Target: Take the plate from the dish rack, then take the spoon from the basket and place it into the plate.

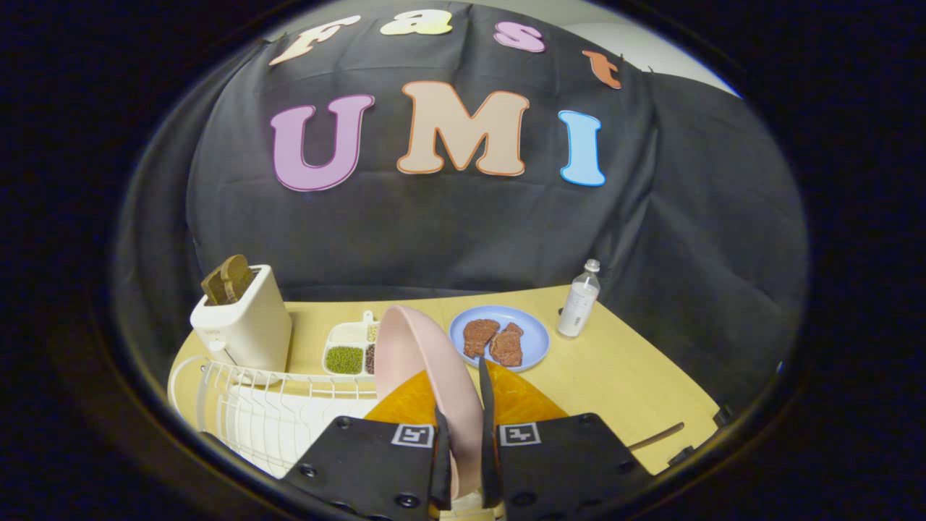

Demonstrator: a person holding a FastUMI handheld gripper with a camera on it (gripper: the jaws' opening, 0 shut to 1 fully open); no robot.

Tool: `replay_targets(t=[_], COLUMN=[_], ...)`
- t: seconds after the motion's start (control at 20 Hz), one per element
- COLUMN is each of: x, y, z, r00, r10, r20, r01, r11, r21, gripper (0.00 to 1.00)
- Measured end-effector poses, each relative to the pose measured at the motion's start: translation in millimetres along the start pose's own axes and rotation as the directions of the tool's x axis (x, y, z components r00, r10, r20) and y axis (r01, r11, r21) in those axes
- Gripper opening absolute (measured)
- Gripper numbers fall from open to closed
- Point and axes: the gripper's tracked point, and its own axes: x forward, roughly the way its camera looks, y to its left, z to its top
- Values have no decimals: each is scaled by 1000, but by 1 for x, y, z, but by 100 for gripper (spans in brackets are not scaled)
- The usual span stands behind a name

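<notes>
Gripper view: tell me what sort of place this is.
Likely a mock kitchen counter set up in a cloth-walled booth. A toaster with bread, a white dish rack and a blue plate of meat stand on a wooden table. The gripper is shut on a pink plate.

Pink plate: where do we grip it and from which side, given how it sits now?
Grip the rim edge-on, as now. The pink plate stands on edge above the white dish rack, so only its thin rim fits between the fingers. The gripper comes from the near side, one finger on each face, shut on the rim. A flat approach likely wouldn't fit.
</notes>
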Motion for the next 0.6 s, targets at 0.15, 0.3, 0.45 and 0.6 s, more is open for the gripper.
replay_targets(t=[0.15, 0.3, 0.45, 0.6], x=[2, 2, -7, -31], y=[-1, -1, 5, 6], z=[1, 5, 9, 62], r00=[1000, 1000, 996, 948], r10=[2, -16, -57, -111], r20=[-5, 11, 72, 299], r01=[-2, 16, 64, 172], r11=[1000, 1000, 993, 967], r21=[17, 1, -96, -186], gripper=[18, 18, 19, 18])
